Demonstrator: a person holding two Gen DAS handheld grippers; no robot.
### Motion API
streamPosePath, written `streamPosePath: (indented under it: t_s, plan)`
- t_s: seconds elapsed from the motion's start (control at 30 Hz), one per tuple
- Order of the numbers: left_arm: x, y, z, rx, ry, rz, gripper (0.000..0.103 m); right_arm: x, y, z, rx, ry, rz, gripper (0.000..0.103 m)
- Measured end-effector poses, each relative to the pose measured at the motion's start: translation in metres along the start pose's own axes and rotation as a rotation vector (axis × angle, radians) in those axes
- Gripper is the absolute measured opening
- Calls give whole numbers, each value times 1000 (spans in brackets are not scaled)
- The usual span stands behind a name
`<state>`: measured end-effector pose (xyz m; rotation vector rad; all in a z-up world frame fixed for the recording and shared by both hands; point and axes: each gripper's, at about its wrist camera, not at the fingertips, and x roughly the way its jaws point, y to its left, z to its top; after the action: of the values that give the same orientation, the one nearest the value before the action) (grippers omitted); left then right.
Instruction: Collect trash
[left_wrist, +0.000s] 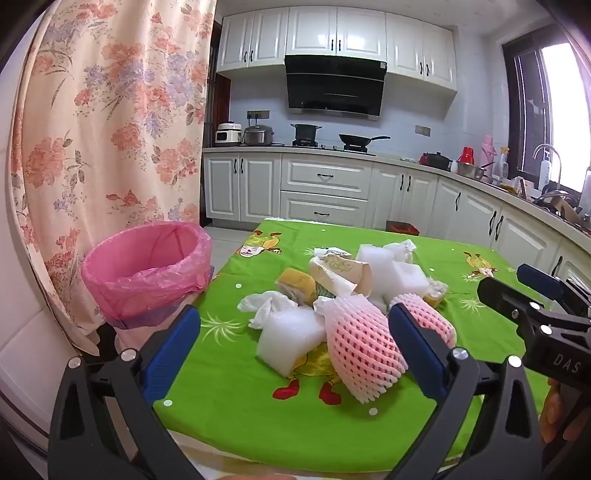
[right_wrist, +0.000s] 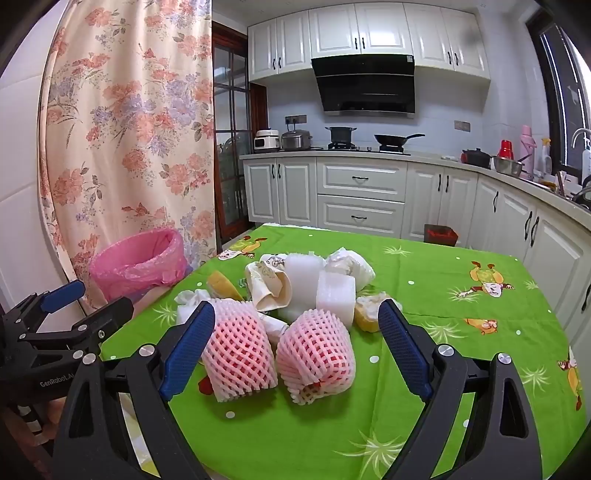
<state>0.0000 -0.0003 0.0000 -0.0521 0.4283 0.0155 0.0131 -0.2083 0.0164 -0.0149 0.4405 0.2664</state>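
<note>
Right wrist view: both the right gripper (right_wrist: 295, 347) and left gripper (left_wrist: 295, 339) stand fully open, empty; two pink foam fruit nets (right_wrist: 240, 354) lie between the right jaws. Nothing collected yet; next, close on one net and carry it to the pink-lined bin (right_wrist: 138, 266), left of the jaws.

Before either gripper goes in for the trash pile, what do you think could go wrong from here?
1. The two pink foam nets lie side by side; wide-open jaws might catch both or squash one loose.
2. The bin stands off the table's left edge, so a light piece may drop short.
3. The left gripper and right gripper sit close together and could bump.
</note>
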Motion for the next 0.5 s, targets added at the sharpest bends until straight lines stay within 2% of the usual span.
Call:
streamPosePath:
  t_s: [0.5]
  plan:
    - [2,0,-3,-2,10,-9,99,0,-1,-1,3,0,3,85]
